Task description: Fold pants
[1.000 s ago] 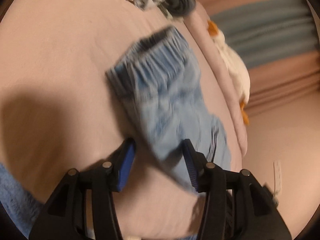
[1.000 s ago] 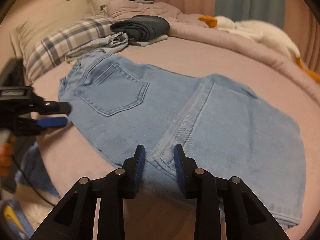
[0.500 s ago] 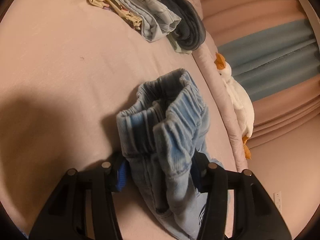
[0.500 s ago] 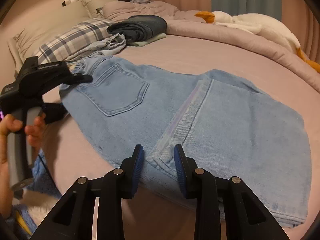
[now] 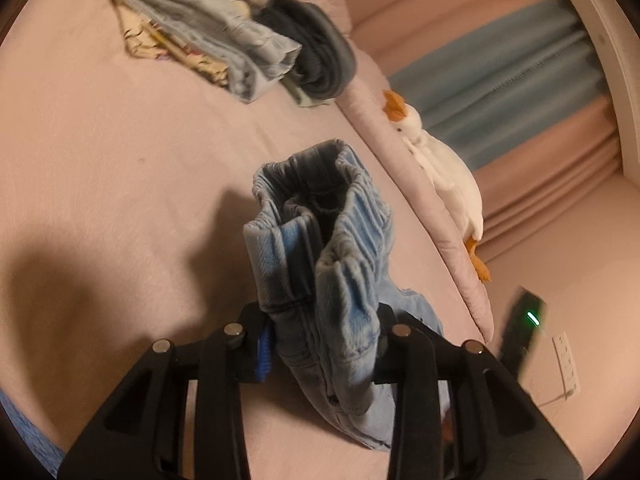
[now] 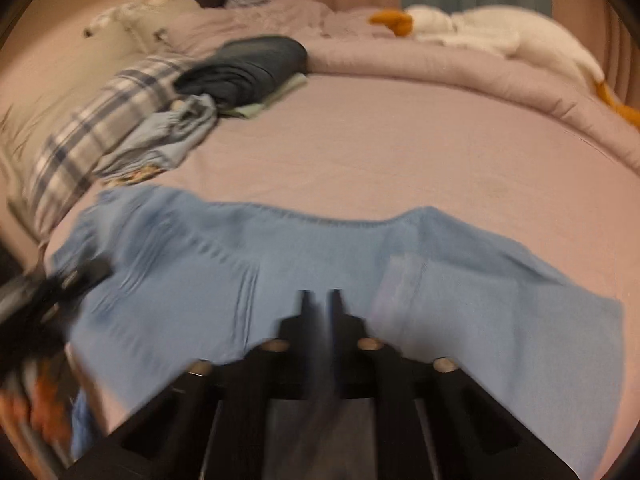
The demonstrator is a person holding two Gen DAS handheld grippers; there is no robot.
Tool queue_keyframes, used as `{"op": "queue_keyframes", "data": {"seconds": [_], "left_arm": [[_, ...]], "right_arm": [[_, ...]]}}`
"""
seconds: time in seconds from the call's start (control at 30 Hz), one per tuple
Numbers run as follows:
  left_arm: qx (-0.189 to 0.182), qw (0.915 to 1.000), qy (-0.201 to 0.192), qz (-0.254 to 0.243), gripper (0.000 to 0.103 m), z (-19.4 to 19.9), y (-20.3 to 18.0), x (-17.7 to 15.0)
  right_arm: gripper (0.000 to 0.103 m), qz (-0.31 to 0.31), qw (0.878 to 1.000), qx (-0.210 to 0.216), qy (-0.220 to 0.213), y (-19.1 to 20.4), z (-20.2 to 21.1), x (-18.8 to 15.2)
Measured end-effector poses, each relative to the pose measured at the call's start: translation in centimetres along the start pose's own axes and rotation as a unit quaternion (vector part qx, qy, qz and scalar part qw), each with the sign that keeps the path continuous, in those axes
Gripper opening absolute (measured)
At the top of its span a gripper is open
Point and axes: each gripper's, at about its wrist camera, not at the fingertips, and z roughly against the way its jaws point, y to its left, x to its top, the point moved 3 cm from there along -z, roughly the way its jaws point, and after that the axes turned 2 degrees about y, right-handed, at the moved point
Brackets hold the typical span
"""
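Light blue denim pants (image 6: 280,264) lie on the pink bed sheet (image 6: 400,144), folded lengthwise. My left gripper (image 5: 320,344) is shut on the bunched elastic waistband of the pants (image 5: 320,232) and holds it lifted above the sheet. It also shows blurred at the left edge of the right wrist view (image 6: 60,284). My right gripper (image 6: 320,300) has its jaws nearly together on the near edge of the pants, at the fold of the legs. The view is motion-blurred.
Folded clothes lie near the pillow: a grey-blue pile (image 5: 224,40) and a dark rolled garment (image 5: 316,56). A plaid pillow (image 6: 88,148) sits at the left. A white goose plush (image 5: 436,164) lies on the rolled duvet (image 6: 440,68). Curtains (image 5: 500,72) hang behind.
My left gripper closed on the waistband and lifted it. My right gripper closed from open onto the near edge of the pants and is moving, raising the fabric.
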Motion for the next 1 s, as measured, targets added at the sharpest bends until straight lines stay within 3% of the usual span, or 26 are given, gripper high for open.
{"op": "queue_keyframes", "data": {"seconds": [0.13,0.27,0.47,0.57,0.63,0.7,0.77,0.83,0.9,1.0], "left_arm": [[0.001,0.9997,0.002,-0.023,0.034,-0.3,-0.4,0.2],[0.004,0.9994,0.004,-0.034,0.034,-0.4,-0.7,0.4],[0.016,0.998,0.007,-0.061,0.034,-0.6,-2.1,0.3],[0.018,0.9958,-0.001,-0.09,0.033,-0.4,-4.3,0.4],[0.011,0.9936,-0.005,-0.113,0.033,0.1,-5.9,0.4],[0.006,0.9892,-0.011,-0.146,0.033,0.6,-8.0,0.2],[-0.001,0.9838,-0.014,-0.179,0.033,0.7,-10.1,-0.3],[-0.009,0.9787,-0.012,-0.205,0.033,0.5,-11.9,-0.9],[-0.022,0.9734,-0.002,-0.228,0.033,-0.1,-14.0,-1.9],[-0.033,0.9614,0.013,-0.273,0.033,-1.0,-16.8,-3.7]], "right_arm": [[0.006,-0.022,0.998,-0.008,0.053,-0.3,-4.2,1.1],[0.006,-0.017,0.997,-0.013,0.073,-0.1,-3.7,0.9],[0.006,0.015,0.993,0.035,0.112,2.7,0.5,-4.1],[0.006,0.06,0.993,0.0,0.103,4.3,1.6,-7.1],[0.006,0.068,0.992,0.001,0.102,4.5,2.1,-7.6],[0.006,0.027,0.993,0.059,0.103,3.5,3.2,-7.6],[0.006,-0.006,0.993,0.091,0.078,2.0,5.0,-7.7],[0.006,-0.042,0.994,0.094,0.026,-0.5,7.2,-7.8],[0.01,-0.094,0.991,0.096,0.003,-3.6,8.1,-8.2],[0.024,-0.175,0.98,0.092,0.014,-8.2,7.6,-9.7]]}}
